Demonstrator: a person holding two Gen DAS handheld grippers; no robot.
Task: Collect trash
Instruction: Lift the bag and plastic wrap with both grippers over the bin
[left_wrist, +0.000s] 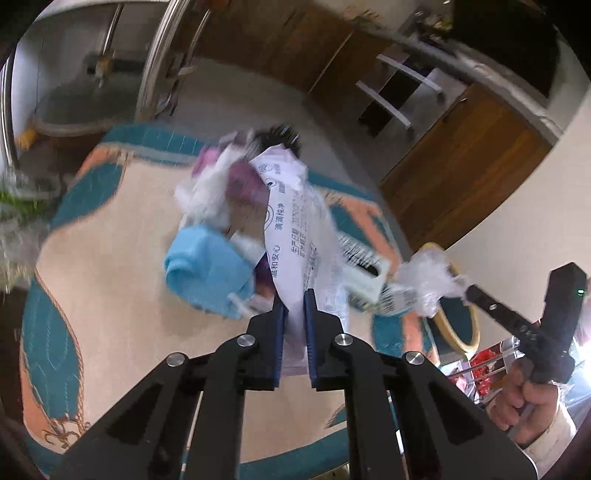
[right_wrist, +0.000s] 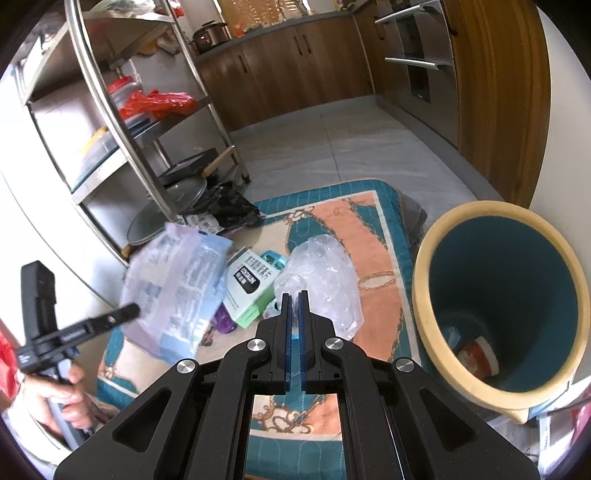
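Note:
My left gripper (left_wrist: 294, 295) is shut on a white printed plastic package (left_wrist: 291, 221) and holds it above the rug; the package also shows in the right wrist view (right_wrist: 173, 284), lifted at the left. My right gripper (right_wrist: 294, 295) is shut on a crumpled clear plastic bag (right_wrist: 325, 273), just left of the bin; the bag shows in the left wrist view (left_wrist: 432, 277). The teal bin with a cream rim (right_wrist: 424, 288) stands at the right with a red-and-white scrap (right_wrist: 478, 356) inside. More trash lies on the rug: a white and green box (right_wrist: 247, 288), a blue cloth (left_wrist: 207, 269), a purple item (right_wrist: 223, 321).
A patterned teal and orange rug (right_wrist: 362, 229) covers the floor. A steel shelf rack (right_wrist: 122, 122) with pans and a red bag stands at the left. Wooden cabinets (right_wrist: 295, 62) and an oven line the back. A black bag (right_wrist: 232, 206) lies by the rack.

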